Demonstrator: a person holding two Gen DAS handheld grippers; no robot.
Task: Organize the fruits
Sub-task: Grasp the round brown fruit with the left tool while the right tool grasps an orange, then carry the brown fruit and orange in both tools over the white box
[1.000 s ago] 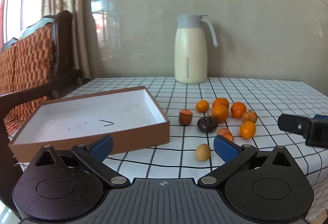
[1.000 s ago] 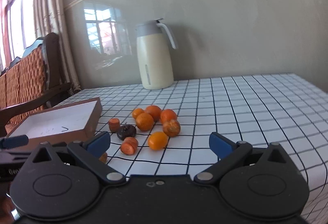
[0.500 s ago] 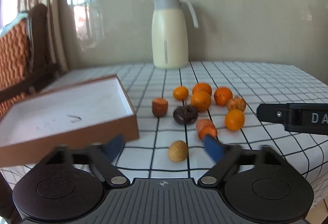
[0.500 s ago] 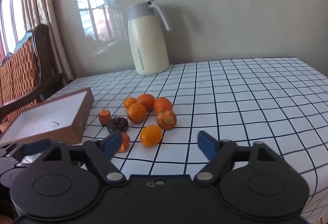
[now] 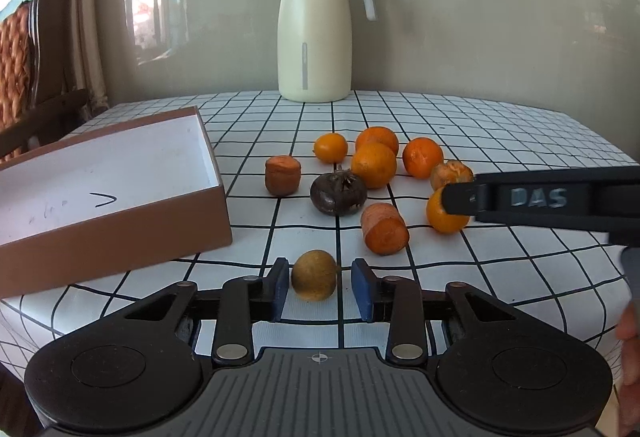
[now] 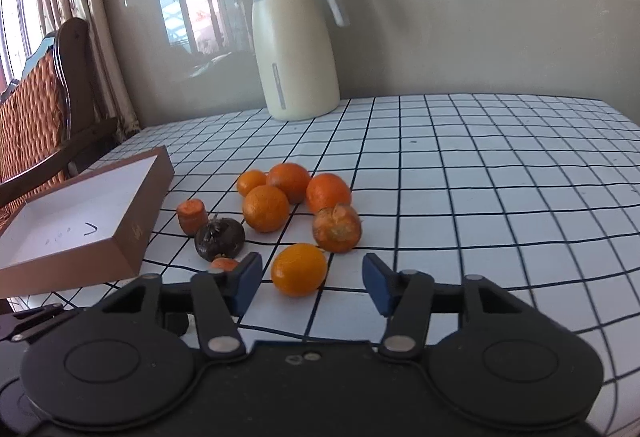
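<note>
Left gripper (image 5: 320,287) part-open around brown fruit (image 5: 314,280), not touching; right gripper (image 6: 312,283) wide open at orange (image 6: 299,269). Both light, round, likely roll; pinch across middle.

I see a small tan round fruit (image 5: 314,280) nearest on the table, and beyond it a cut carrot piece (image 5: 385,228), a dark mangosteen (image 5: 338,194) and a carrot stub (image 5: 282,175). Oranges (image 5: 373,164) cluster farther back. An open brown box (image 5: 120,173), white inside, lies left.
</note>
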